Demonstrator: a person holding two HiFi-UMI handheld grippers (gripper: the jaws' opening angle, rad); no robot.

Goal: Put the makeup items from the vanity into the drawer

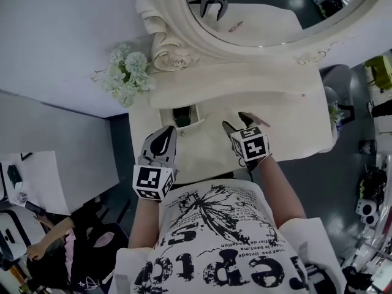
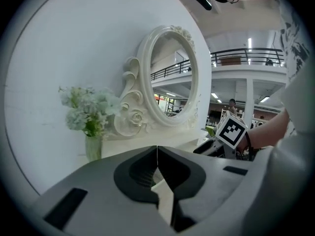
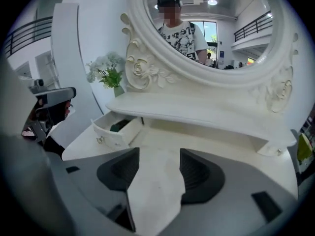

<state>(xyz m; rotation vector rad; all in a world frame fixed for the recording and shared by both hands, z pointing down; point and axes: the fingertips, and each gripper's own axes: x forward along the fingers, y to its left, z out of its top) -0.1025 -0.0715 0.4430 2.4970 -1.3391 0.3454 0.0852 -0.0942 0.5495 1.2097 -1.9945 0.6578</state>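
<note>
A small white drawer [image 1: 176,125] stands pulled out under the vanity's shelf, with a dark green item [image 1: 182,114] lying inside it. The right gripper view shows the same drawer [image 3: 109,134] and the item [image 3: 119,126] to the left of the jaws. My right gripper [image 1: 237,122] hovers over the bare vanity top to the right of the drawer. It is open [image 3: 158,166], with only the white tabletop showing between its jaws. My left gripper [image 1: 166,135] sits just in front of the drawer, shut [image 2: 156,154] and holding nothing.
The oval mirror [image 1: 275,5] in its carved white frame rises behind a narrow shelf [image 1: 239,81]. A vase of pale flowers [image 1: 127,72] stands at the vanity's back left corner. Bare tabletop [image 1: 294,127] lies to the right of my right gripper.
</note>
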